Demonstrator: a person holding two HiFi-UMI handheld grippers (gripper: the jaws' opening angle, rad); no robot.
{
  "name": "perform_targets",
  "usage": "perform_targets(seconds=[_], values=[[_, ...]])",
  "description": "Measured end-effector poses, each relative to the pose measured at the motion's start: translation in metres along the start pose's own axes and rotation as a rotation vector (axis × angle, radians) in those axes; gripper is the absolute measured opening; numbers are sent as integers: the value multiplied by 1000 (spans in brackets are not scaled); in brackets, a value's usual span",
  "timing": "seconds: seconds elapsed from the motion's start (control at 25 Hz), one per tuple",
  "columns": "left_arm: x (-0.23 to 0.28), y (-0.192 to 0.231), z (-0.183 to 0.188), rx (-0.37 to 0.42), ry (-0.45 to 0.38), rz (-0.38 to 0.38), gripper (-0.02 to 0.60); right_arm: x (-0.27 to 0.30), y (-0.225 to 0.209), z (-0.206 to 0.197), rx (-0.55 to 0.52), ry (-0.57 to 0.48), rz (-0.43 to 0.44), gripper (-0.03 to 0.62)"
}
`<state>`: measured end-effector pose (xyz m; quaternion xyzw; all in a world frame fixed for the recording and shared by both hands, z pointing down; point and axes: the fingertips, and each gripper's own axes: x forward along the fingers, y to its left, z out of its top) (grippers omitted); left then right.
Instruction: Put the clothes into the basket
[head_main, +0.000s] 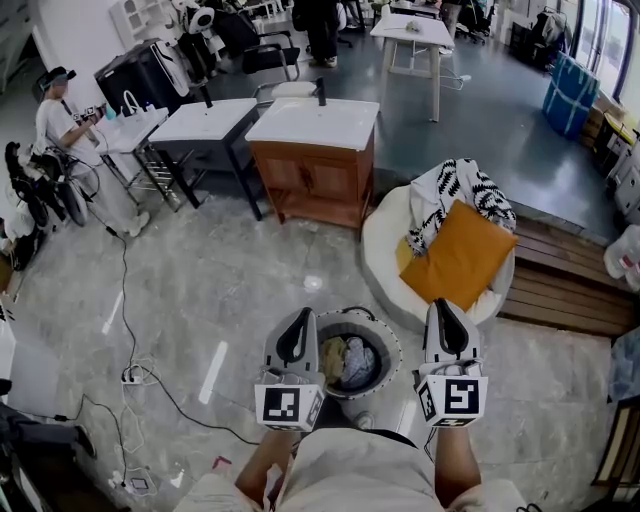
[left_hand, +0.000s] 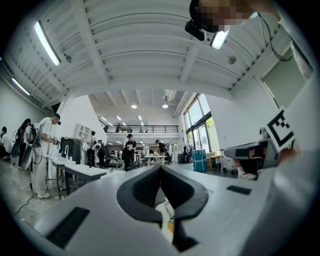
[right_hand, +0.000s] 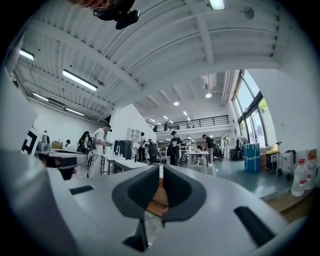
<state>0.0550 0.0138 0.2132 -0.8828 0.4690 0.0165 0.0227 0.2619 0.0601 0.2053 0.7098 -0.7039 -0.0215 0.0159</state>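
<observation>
In the head view a round dark basket (head_main: 388, 340) stands on the floor just ahead of me. A beige garment (head_main: 333, 356) and a blue-grey one (head_main: 360, 366) lie inside it. My left gripper (head_main: 299, 318) hovers over the basket's left rim, jaws together with nothing between them. To the right of the basket my right gripper (head_main: 444, 306) is likewise shut and empty. Both point level into the room, as the left gripper (left_hand: 160, 170) and right gripper (right_hand: 161, 169) show in their own views. On a white beanbag (head_main: 380, 245) behind lie a black-and-white patterned cloth (head_main: 455, 190) and an orange cloth (head_main: 460, 255).
A wooden cabinet with a white top (head_main: 315, 150) and a dark-legged table (head_main: 205, 125) stand further back. A wooden bench (head_main: 570, 285) runs along the right. Cables and a power strip (head_main: 133, 375) lie on the floor at left. A person (head_main: 60, 125) sits at far left.
</observation>
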Motion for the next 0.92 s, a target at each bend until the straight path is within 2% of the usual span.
perform_targets(seconds=[0.92], values=[[-3,-4,-1,-25,4,1,5,3,3,-14,1,19,22,10]])
